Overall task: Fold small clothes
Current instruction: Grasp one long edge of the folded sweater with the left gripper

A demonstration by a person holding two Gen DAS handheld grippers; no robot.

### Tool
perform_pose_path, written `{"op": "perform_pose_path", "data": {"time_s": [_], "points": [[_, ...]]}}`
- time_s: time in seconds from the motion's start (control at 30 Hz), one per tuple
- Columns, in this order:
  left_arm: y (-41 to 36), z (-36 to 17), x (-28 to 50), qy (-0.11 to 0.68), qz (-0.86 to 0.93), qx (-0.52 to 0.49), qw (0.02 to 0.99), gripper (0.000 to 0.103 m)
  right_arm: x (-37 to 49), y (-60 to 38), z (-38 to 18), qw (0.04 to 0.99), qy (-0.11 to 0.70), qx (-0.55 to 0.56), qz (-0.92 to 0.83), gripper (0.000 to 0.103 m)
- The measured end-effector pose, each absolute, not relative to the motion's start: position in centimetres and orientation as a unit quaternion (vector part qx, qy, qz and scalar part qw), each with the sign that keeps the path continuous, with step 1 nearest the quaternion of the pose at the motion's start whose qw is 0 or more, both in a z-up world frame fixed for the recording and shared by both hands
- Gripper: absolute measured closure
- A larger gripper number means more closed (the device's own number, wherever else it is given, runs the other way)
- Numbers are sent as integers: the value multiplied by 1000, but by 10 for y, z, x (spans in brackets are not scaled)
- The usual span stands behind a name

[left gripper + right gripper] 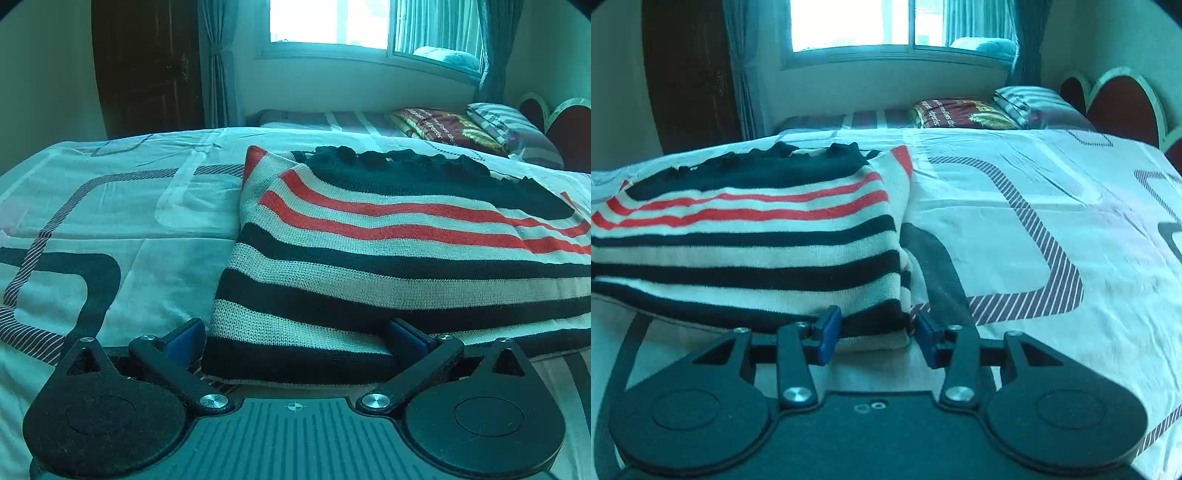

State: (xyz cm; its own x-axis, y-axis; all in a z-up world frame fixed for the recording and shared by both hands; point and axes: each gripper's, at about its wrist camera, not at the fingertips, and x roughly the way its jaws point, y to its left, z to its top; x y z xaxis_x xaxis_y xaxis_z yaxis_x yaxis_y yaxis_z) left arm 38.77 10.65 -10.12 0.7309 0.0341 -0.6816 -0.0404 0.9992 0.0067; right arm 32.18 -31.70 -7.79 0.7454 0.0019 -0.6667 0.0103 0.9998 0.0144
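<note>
**Asker:** Knitted wool, is it? What lies on the bed?

**Describer:** Yes, a folded knit sweater [388,258], striped black, cream and red, with a black ruffled edge on its far side. It lies flat on a bed sheet [140,206] that is pale, with dark rounded bands and hatched lines printed on it.

**Asker:** Where are the two tools?

**Describer:** Both sit at the sweater's near edge. The left gripper [295,345] is at the near left corner, its jaws spread wide apart. The left blue pad rests beside the sweater's left edge; the right pad sits against the knit, and the corner lies between them without being squeezed. The right gripper [877,338] is at the near right corner, its jaws partly closed with the corner of the fabric between the blue pads. The left pad touches the knit; whether the right pad presses it I cannot tell.

**Asker:** And farther off?

**Describer:** Beyond the bed is a second bed with a striped pillow [1027,101] and a dark red folded blanket [956,112]. A bright window [328,22] with curtains fills the far wall, and a dark wooden door [144,66] stands at far left.
</note>
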Motion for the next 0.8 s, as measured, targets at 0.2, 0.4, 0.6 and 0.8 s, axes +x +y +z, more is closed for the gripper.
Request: {"op": "perform_pose_path", "data": {"time_s": [0.2, 0.4, 0.6, 0.8], "points": [[115, -88, 377, 366, 52, 2, 929, 0, 306, -319, -59, 944, 329, 10, 1, 62], [153, -69, 336, 343, 47, -139, 928, 22, 289, -321, -43, 951, 310, 16, 15, 61], [163, -106, 326, 353, 3, -345, 869, 24, 286, -314, -35, 949, 307, 50, 40, 60], [169, -121, 347, 300, -4, -430, 852, 8, 291, -296, -29, 948, 306, 56, 66, 60]]}}
